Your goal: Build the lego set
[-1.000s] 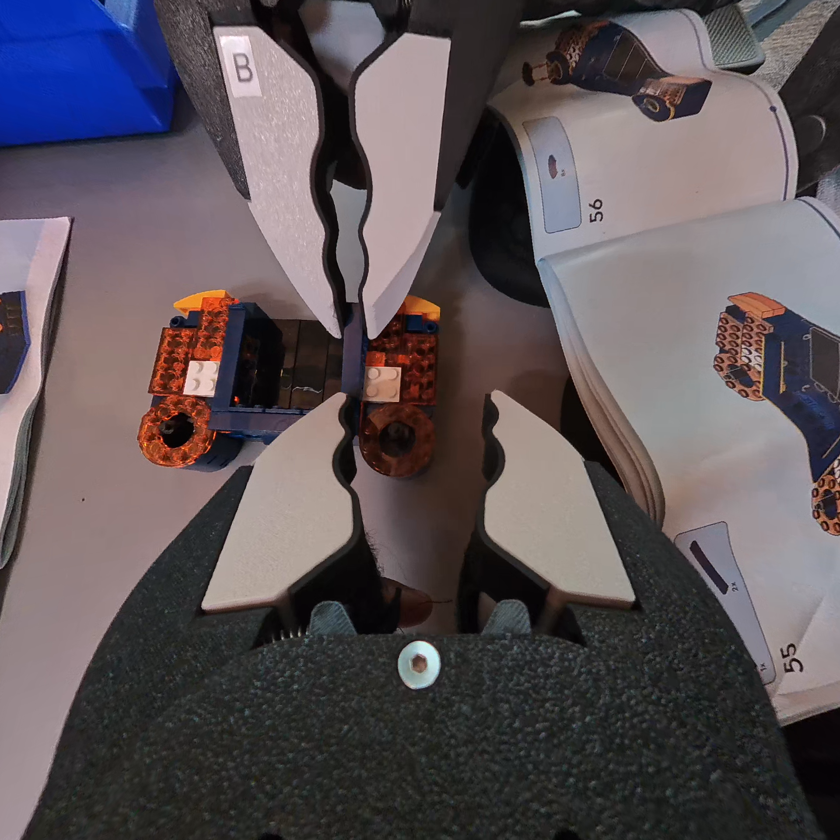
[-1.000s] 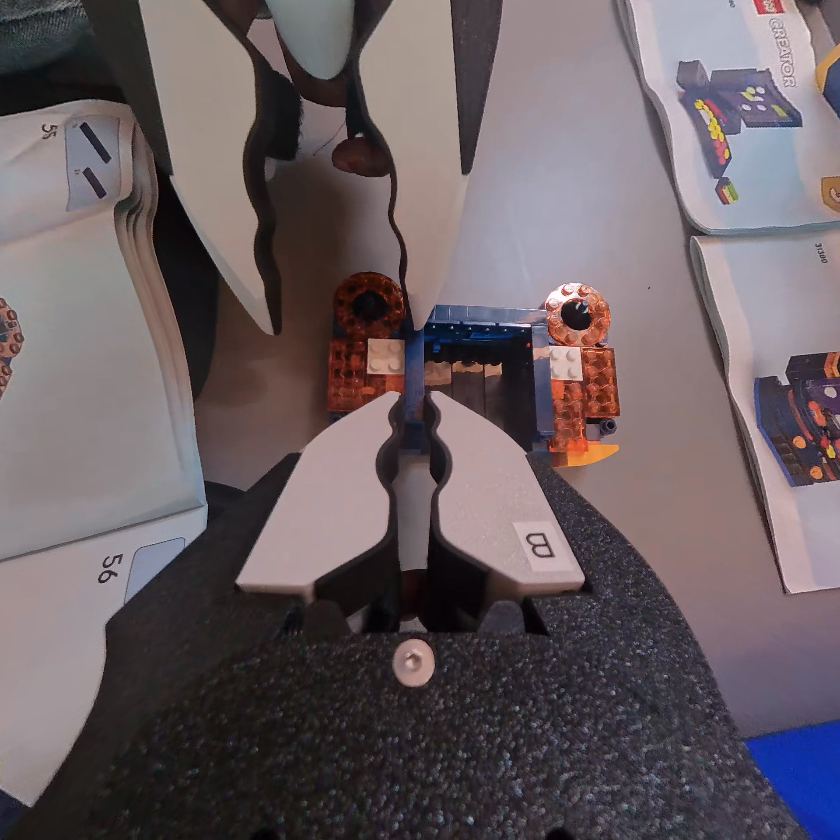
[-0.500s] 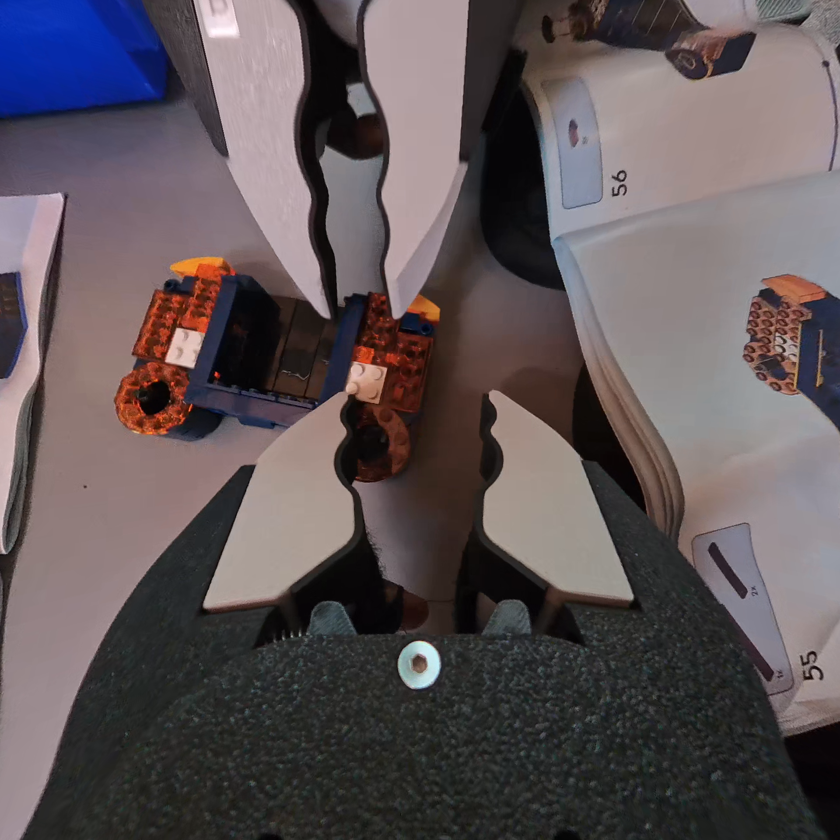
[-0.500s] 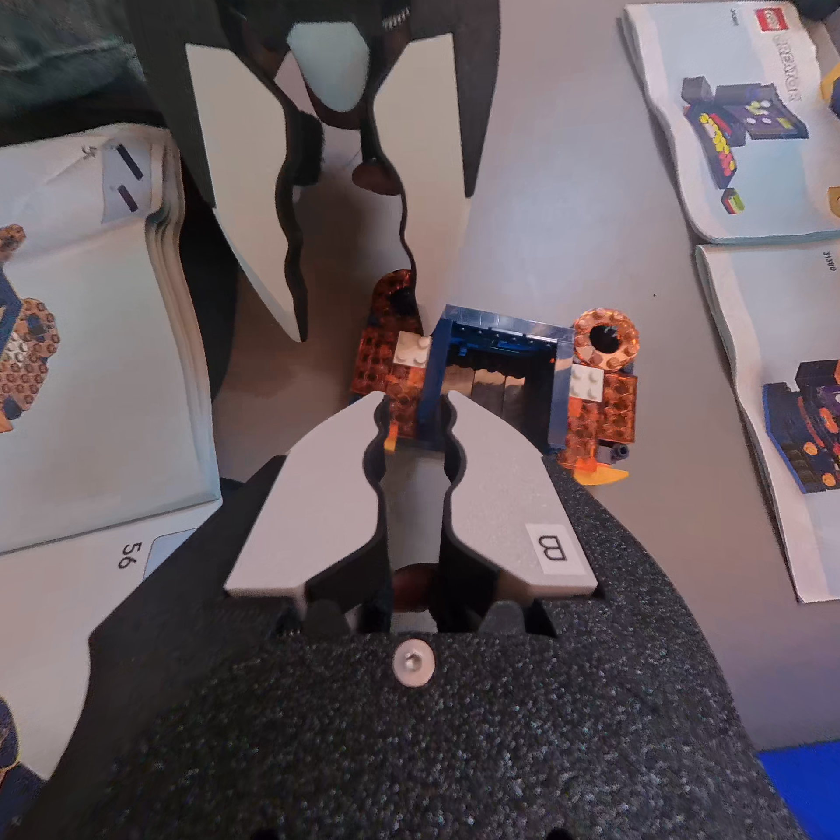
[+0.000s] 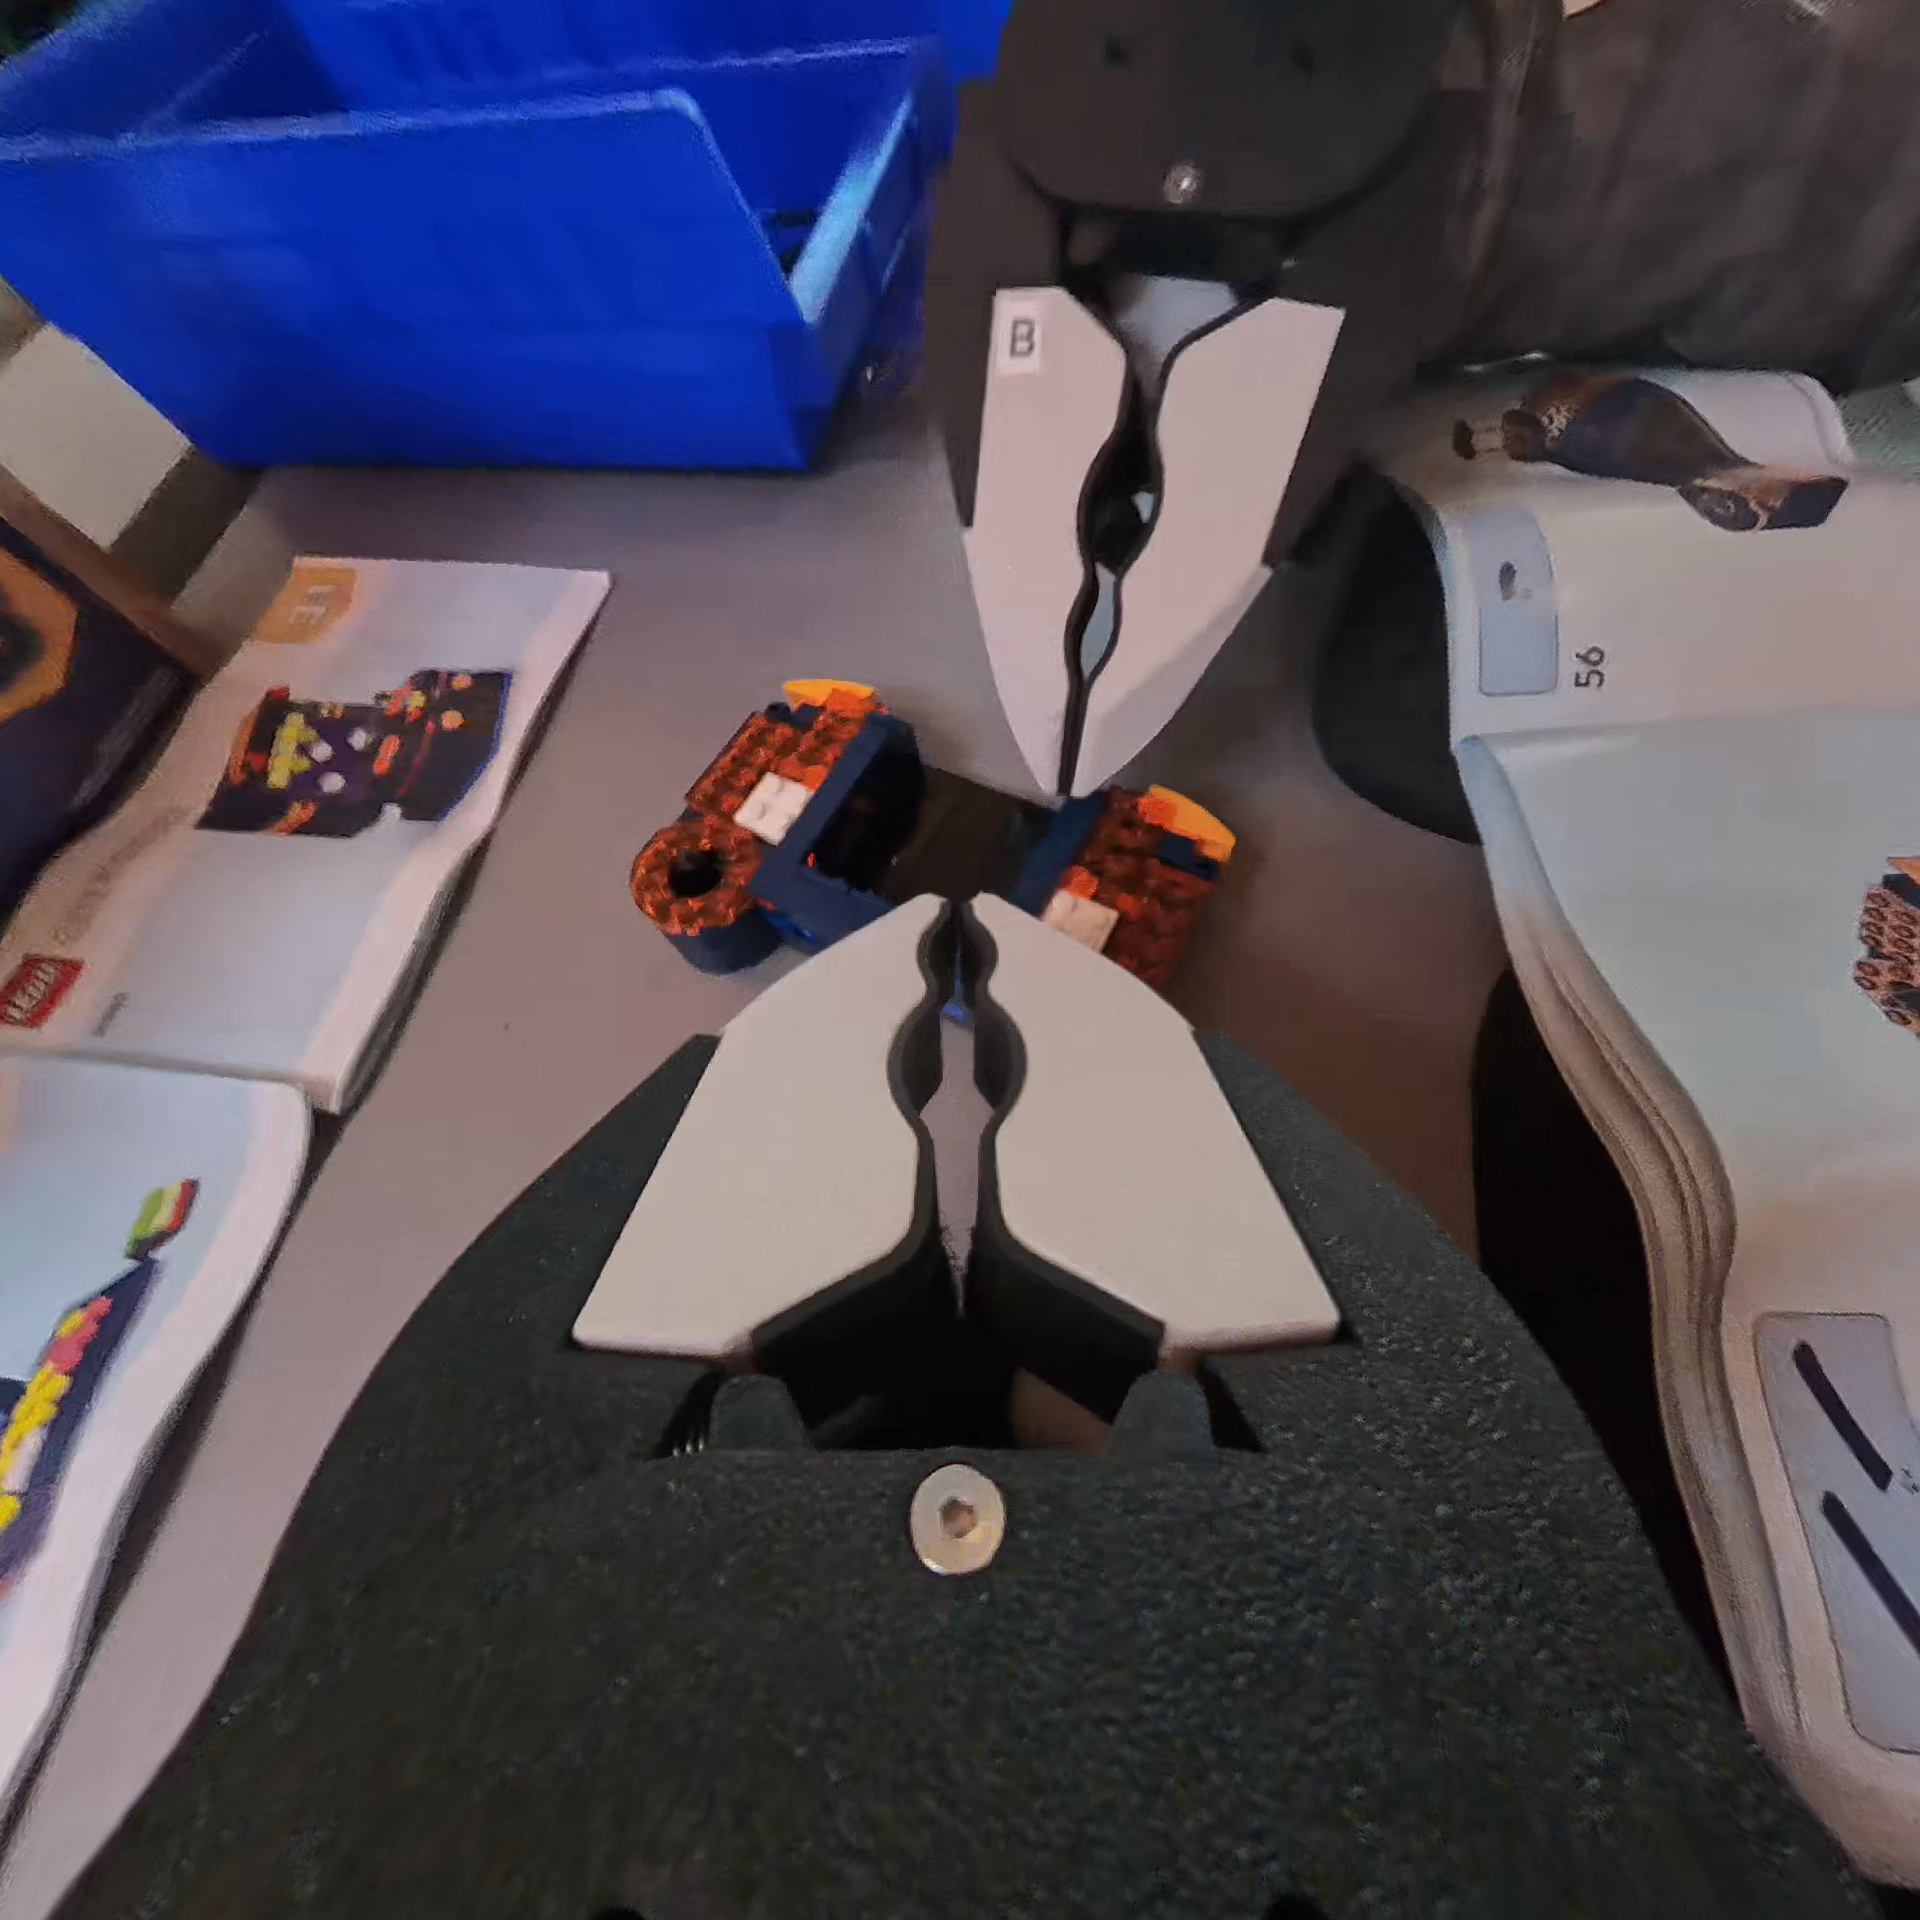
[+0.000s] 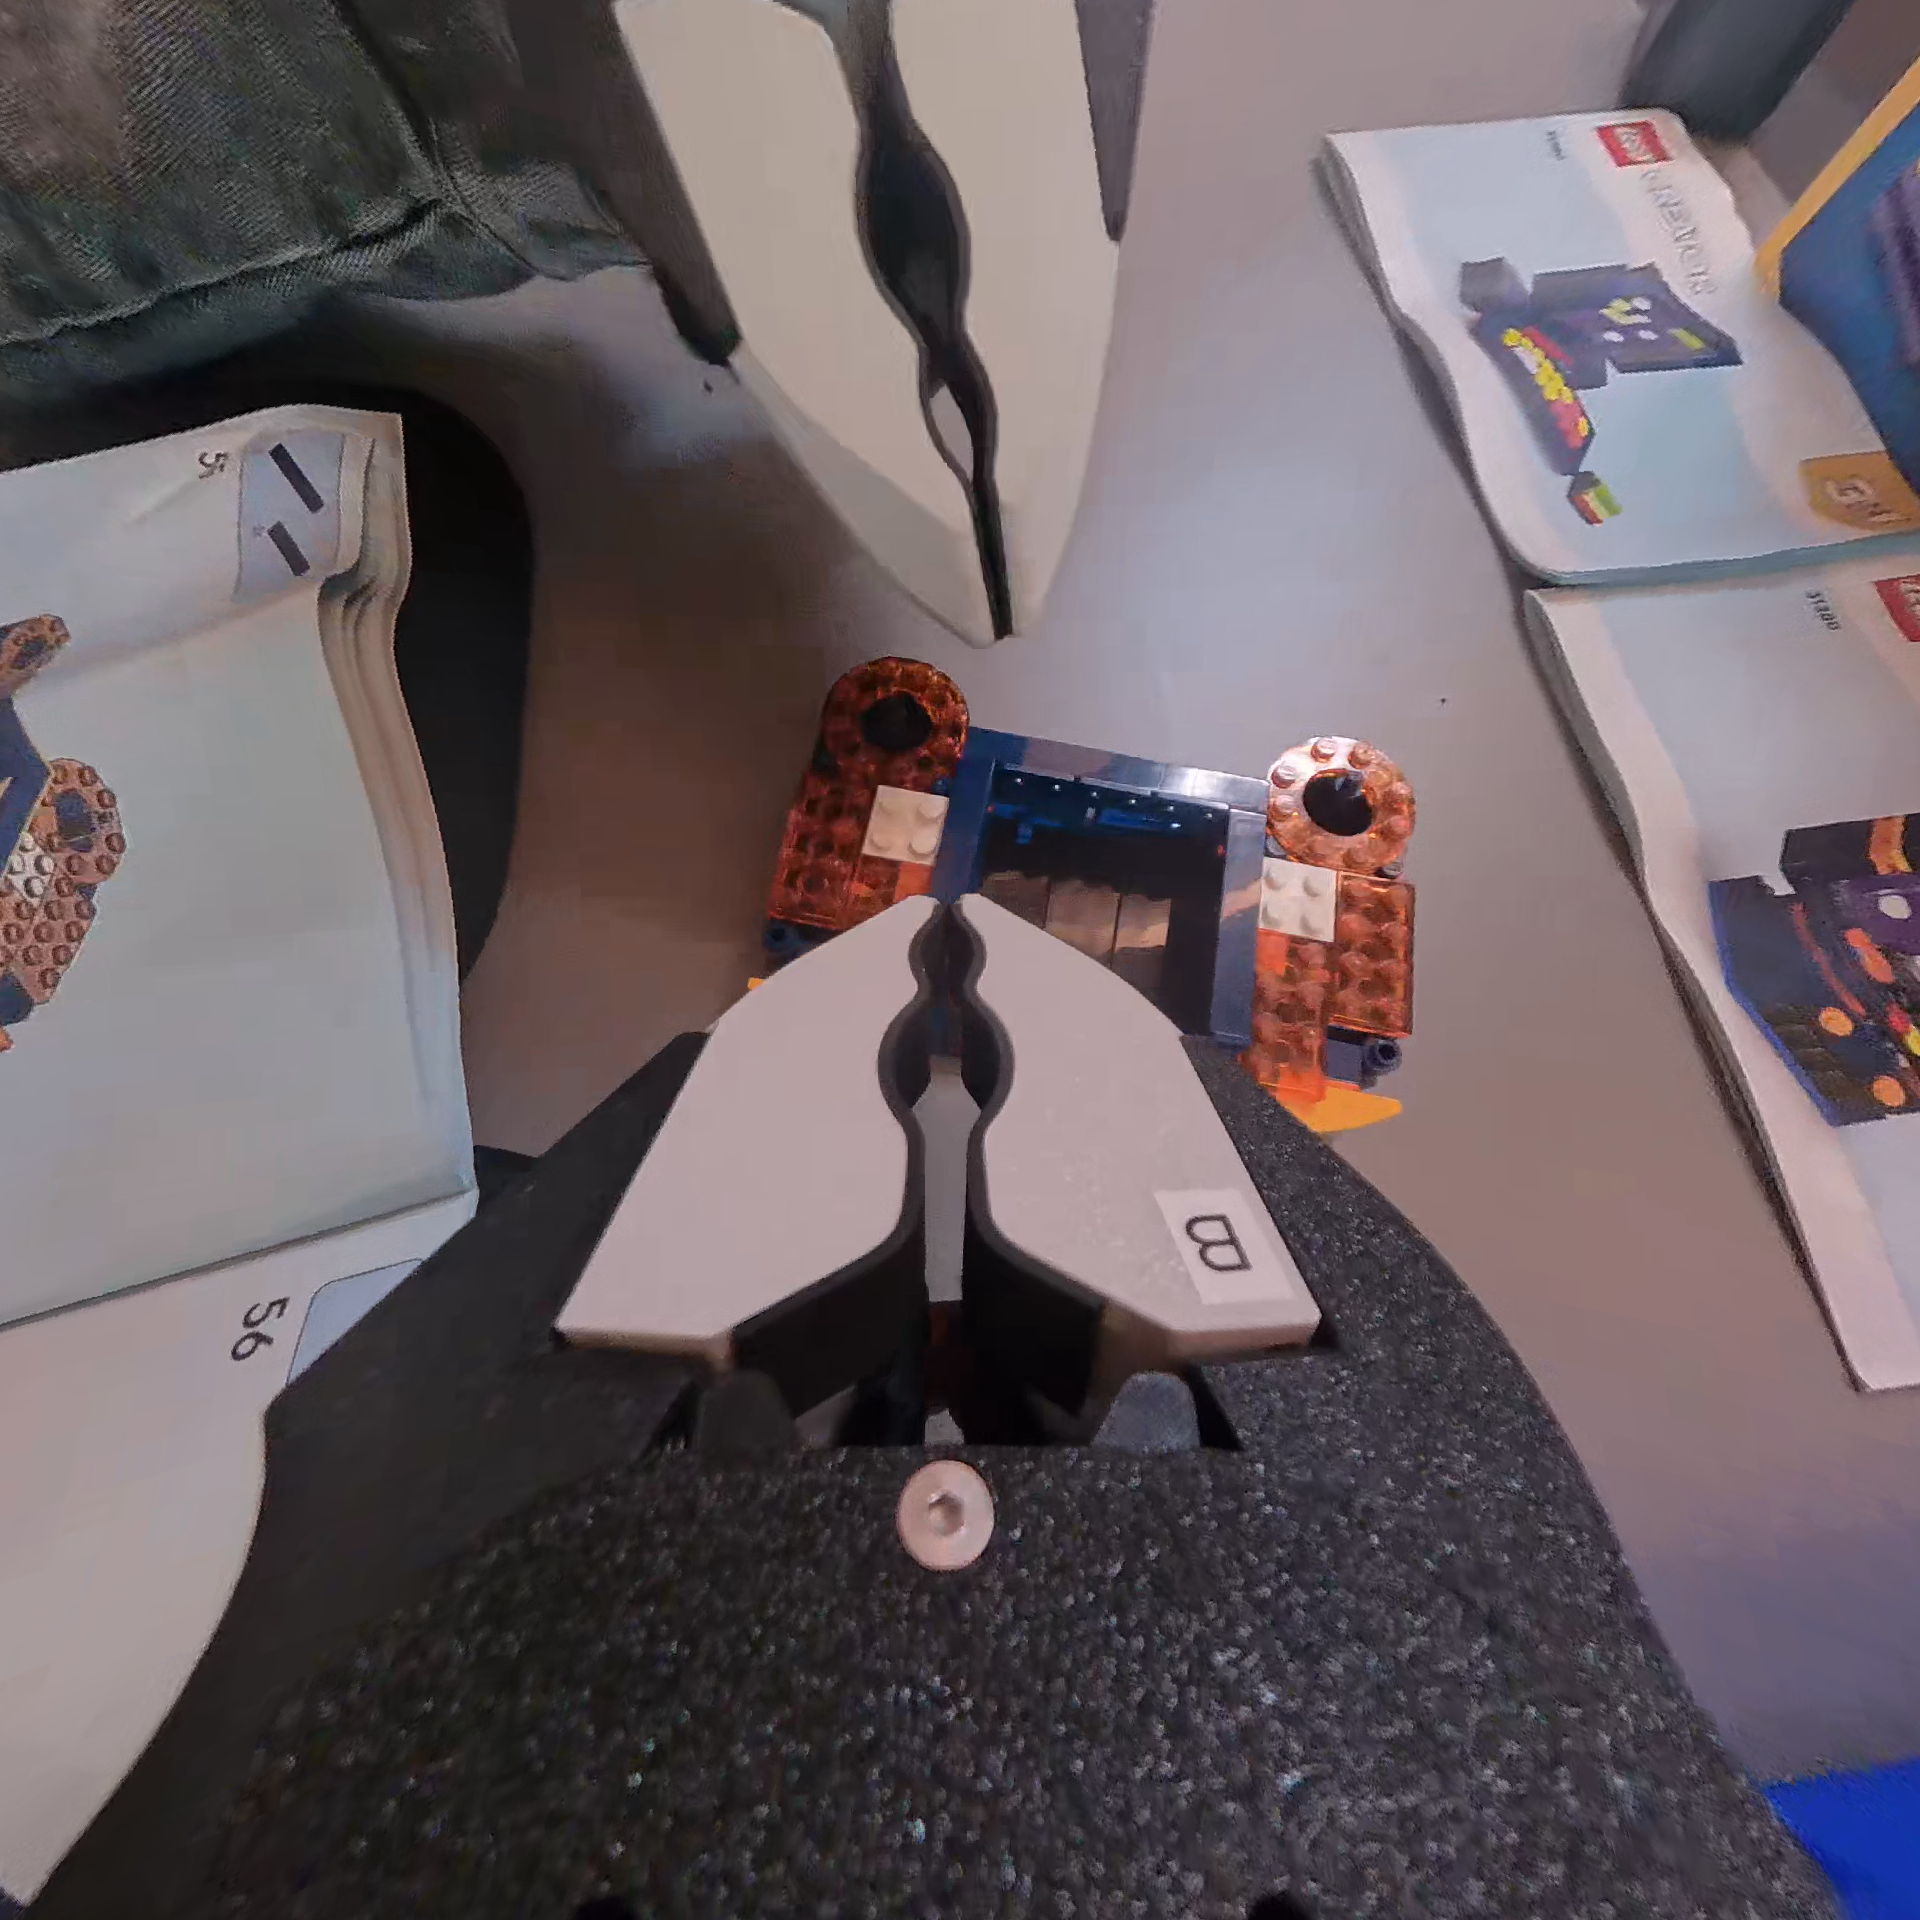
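The lego model (image 5: 831, 821), a dark blue frame with black tiles inside and transparent orange studded sides with rings, lies on the grey table; it also shows in the right wrist view (image 6: 1101, 831). My right gripper (image 6: 948, 914) is shut with its tips on the model's dark blue side wall, and in the left wrist view (image 5: 1065, 784) it comes in from the far side. My left gripper (image 5: 951, 914) is shut at the model's near edge. In the right wrist view (image 6: 992, 623) its tips stand just clear of the model, with nothing seen between them.
An open instruction manual (image 5: 1662, 935) lies right of the model, also in the right wrist view (image 6: 208, 831). Closed booklets (image 5: 343, 831) (image 6: 1610, 364) lie on the other side. A blue bin (image 5: 468, 260) stands at the back. A dark cloth (image 6: 208, 156) lies beyond the manual. The tips of one gripper are about 5 cm away from the tips of the other.
My left gripper has gone from open to shut and pulled back from the model. My right gripper opened slightly, then shut again on the blue wall. The model has turned a little.
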Tool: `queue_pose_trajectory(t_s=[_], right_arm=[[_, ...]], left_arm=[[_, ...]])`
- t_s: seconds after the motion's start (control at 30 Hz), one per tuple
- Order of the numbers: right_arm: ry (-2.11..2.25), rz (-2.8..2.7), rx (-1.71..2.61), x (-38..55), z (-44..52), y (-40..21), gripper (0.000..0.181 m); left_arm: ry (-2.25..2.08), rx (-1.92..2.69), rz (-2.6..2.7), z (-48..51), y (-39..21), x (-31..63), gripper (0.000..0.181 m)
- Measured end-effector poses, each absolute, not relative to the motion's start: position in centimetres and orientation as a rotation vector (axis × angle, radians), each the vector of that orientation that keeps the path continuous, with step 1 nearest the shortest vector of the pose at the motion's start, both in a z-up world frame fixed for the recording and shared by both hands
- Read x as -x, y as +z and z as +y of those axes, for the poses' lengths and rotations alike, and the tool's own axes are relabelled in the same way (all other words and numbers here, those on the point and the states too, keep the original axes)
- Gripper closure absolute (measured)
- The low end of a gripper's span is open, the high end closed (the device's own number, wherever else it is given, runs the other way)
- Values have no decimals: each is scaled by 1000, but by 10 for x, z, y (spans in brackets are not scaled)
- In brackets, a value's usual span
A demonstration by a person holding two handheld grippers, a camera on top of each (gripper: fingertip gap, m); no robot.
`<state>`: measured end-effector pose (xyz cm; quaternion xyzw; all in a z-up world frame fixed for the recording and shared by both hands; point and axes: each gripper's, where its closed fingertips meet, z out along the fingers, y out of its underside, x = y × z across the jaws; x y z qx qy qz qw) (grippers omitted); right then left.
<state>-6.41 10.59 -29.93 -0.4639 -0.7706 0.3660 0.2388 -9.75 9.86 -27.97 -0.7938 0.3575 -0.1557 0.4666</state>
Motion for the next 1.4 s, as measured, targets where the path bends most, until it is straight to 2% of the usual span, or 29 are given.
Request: queue_pose_trajectory(t_s=[0.3,0.93,1.0,1.07,1.23,1.4], right_arm=[[954,-2133,1240,65,104,-305,181],[1073,-2072,1387,69,112,-304,181],[1188,-2061,1495,66,112,-303,159],[1296,-2078,1638,62,114,-305,149],[1486,-2035,1878,58,124,-308,164],[1560,-2024,1868,61,114,-310,158]], left_arm=[[-420,1987,1029,100,-299,78,181],[-556,2186,885,105,-308,79,181],[-574,2222,873,105,-308,79,181],[-581,2250,875,105,-308,79,181],[-611,2292,853,105,-309,79,181],[-613,2308,834,105,-309,79,181]])
